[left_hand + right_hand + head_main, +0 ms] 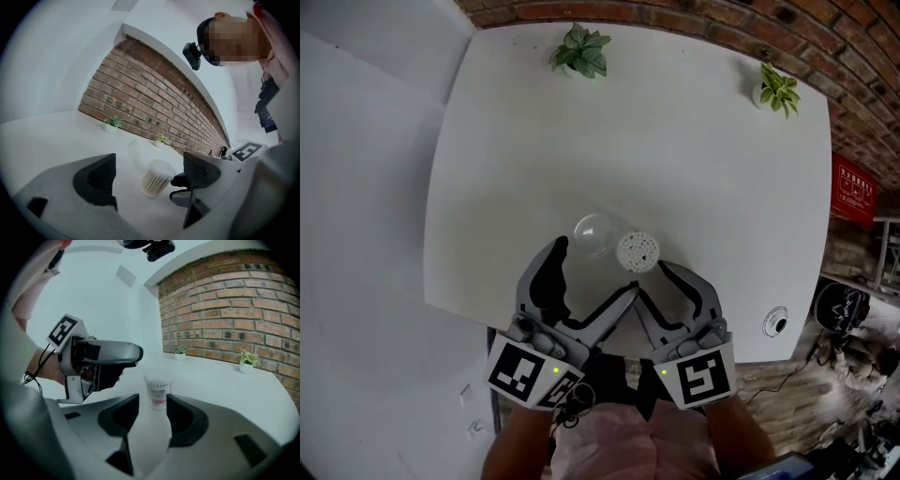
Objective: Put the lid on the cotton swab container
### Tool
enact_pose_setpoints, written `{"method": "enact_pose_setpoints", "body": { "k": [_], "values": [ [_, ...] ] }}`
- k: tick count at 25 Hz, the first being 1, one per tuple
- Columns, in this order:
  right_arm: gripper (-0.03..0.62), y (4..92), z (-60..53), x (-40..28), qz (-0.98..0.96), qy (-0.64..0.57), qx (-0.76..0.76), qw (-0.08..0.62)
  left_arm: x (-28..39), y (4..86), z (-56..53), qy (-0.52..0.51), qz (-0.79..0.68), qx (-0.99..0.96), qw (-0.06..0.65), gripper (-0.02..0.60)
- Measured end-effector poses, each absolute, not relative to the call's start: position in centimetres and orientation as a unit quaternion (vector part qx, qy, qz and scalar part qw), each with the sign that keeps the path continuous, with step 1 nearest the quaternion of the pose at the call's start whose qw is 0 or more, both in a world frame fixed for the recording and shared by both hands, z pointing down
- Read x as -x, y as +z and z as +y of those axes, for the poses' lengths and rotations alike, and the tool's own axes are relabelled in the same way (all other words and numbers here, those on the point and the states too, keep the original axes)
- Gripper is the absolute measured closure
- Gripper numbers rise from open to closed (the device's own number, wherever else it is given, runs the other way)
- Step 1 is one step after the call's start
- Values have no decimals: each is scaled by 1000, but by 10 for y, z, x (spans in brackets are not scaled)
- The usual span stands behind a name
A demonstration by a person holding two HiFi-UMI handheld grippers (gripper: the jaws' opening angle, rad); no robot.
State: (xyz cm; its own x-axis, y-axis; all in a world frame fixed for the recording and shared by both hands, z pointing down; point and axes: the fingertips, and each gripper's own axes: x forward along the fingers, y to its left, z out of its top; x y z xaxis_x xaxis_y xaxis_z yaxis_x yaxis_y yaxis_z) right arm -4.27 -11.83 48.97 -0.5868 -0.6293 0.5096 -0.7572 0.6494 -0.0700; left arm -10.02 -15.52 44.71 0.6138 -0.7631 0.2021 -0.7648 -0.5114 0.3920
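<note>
The cotton swab container (637,251) stands upright and uncovered near the front of the white table (516,141), its swab tips showing. The clear round lid (593,234) lies on the table just left of it, touching or nearly so. My left gripper (592,272) is open, its jaws spread wide just short of the lid and container, with nothing between them. In the left gripper view the container (157,179) stands beyond the left gripper (150,176), the lid (139,152) behind it. My right gripper (652,279) is open; the labelled container (158,389) stands just past its fingertips (180,418).
Two small potted plants (581,52) (780,89) stand at the table's far edge by a brick wall (825,37). A round fitting (776,321) sits in the table's front right corner. The table's front edge runs just under both grippers.
</note>
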Motion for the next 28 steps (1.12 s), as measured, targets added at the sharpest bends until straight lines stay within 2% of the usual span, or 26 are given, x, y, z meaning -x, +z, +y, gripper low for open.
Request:
{"method": "enact_pose_setpoints", "body": {
  "k": [4, 12, 18, 28],
  "values": [
    [407, 496, -119, 44, -879, 141, -390, 235, 93, 448, -159, 3, -411, -884, 221, 104],
    [413, 502, -121, 46, -879, 146, -387, 237, 67, 430, -147, 30, -345, -916, 202, 104],
    [418, 500, -125, 27, -866, 188, -409, 216, 54, 427, -135, 74, -316, -931, 169, 104],
    [441, 493, -131, 7, -857, 193, -437, 195, 26, 422, -116, 107, -266, -949, 130, 104]
  ]
}}
